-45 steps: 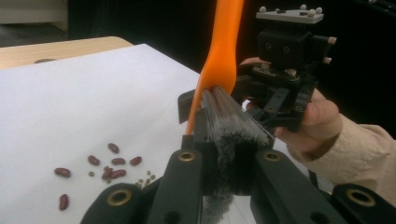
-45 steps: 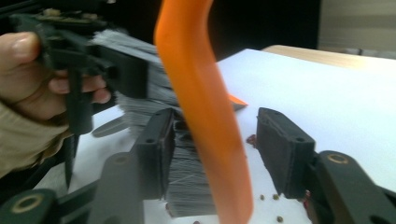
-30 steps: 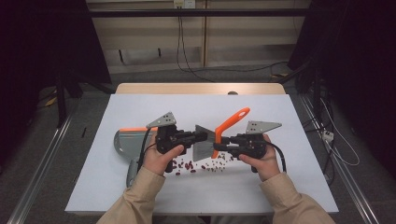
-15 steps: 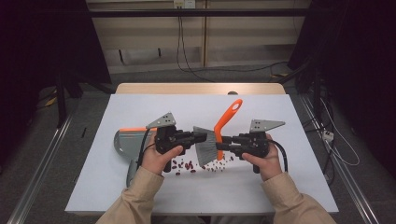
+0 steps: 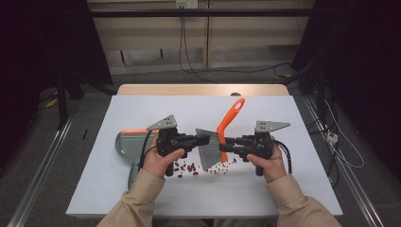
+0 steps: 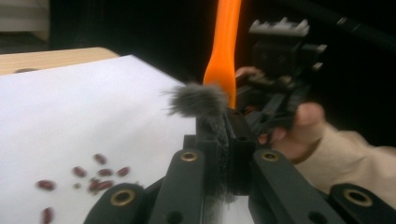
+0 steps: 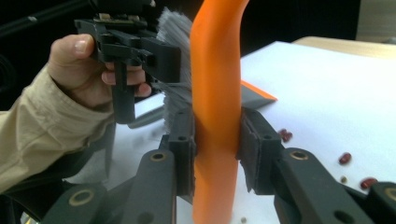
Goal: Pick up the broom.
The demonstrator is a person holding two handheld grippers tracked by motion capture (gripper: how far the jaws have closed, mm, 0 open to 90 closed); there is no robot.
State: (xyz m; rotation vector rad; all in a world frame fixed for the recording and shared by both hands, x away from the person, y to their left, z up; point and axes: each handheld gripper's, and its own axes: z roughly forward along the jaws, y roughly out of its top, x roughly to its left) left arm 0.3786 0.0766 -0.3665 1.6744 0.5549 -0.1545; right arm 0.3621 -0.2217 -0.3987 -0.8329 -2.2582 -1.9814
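We are holding the small hand brush with grey bristles and a curved orange plastic handle (image 5: 222,137) just above the scattered red beans (image 5: 187,168). The right gripper (image 5: 231,143) fingers are clamping the stiff, slick handle; the left gripper (image 5: 201,140) fingers are pinching the soft, yielding bristles, a weaker hold.

A lab: white-covered table (image 5: 142,194), floor cables (image 5: 222,68), dark curtains (image 5: 42,42).
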